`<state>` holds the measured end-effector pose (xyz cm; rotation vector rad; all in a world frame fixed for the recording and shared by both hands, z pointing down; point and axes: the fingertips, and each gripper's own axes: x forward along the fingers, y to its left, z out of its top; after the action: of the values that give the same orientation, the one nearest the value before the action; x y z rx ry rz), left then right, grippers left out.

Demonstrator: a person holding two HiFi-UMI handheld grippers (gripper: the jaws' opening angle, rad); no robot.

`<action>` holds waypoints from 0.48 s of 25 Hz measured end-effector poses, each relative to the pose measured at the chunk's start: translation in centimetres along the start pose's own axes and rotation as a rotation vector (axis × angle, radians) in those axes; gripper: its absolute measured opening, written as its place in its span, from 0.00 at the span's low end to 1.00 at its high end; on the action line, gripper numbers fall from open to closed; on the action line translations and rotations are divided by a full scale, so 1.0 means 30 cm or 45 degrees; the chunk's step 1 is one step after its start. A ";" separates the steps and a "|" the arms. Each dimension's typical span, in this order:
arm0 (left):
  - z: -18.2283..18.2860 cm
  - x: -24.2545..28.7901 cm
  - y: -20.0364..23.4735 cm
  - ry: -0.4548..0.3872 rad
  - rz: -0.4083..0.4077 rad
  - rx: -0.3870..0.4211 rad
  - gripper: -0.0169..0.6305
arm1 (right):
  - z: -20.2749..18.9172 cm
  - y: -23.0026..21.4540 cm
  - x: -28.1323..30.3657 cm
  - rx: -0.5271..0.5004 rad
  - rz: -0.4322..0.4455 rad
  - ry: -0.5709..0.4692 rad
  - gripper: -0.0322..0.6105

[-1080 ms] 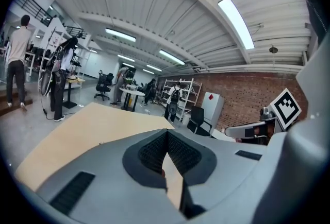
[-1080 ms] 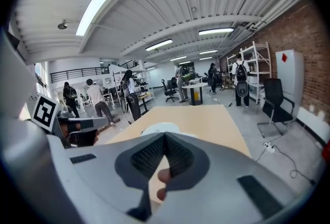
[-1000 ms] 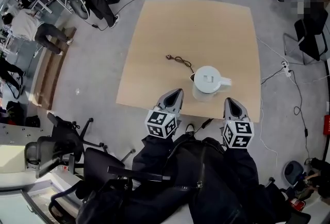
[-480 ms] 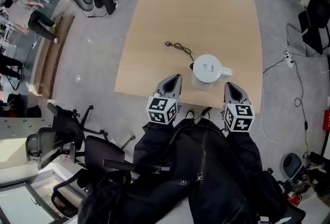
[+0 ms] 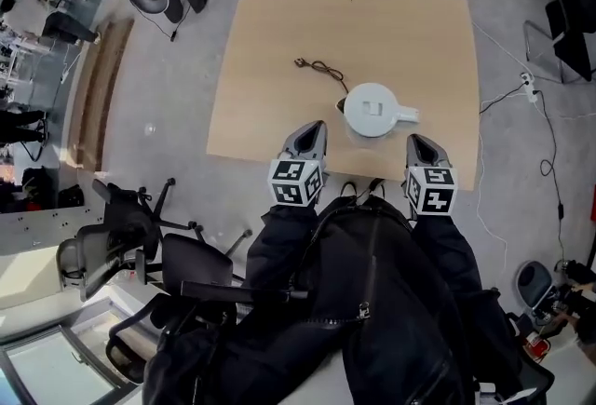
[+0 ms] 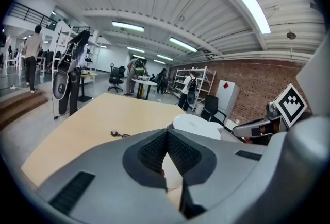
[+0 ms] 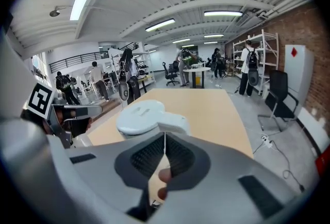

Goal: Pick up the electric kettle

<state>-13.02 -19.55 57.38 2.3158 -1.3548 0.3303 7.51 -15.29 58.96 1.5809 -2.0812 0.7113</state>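
A white electric kettle [image 5: 372, 110] stands near the front edge of the wooden table [image 5: 279, 40], its handle [image 5: 408, 114] pointing right. Its black cord [image 5: 321, 73] trails off to the back left. My left gripper [image 5: 317, 126] hovers just left of the kettle, jaws shut and empty. My right gripper [image 5: 414, 140] is at the front right, close to the handle, also shut on nothing. In the left gripper view the kettle's lid [image 6: 198, 126] shows beyond the closed tips [image 6: 167, 133]. In the right gripper view the kettle [image 7: 144, 117] sits right ahead of the closed tips [image 7: 165, 135].
Office chairs [image 5: 140, 236] stand on the floor at the front left. Cables and a power strip [image 5: 531, 87] lie on the floor to the right of the table. People and shelves are far off in the room.
Both grippers have come down a little towards the table's front edge, still flanking the kettle. Their jaws stay shut. The head view has shifted, so the table sits higher in it.
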 end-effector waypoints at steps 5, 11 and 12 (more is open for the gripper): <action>-0.066 0.039 0.028 0.084 0.039 0.002 0.03 | -0.043 -0.036 0.037 0.012 -0.005 0.045 0.10; -0.091 0.074 0.059 0.105 0.062 0.019 0.03 | -0.062 -0.080 0.084 -0.010 -0.027 0.047 0.16; -0.096 0.083 0.063 0.106 0.064 0.021 0.03 | -0.065 -0.089 0.095 -0.013 -0.029 0.047 0.17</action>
<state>-13.40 -20.88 61.38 2.2579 -1.3760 0.4502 9.42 -16.78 62.60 1.5720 -2.0340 0.7155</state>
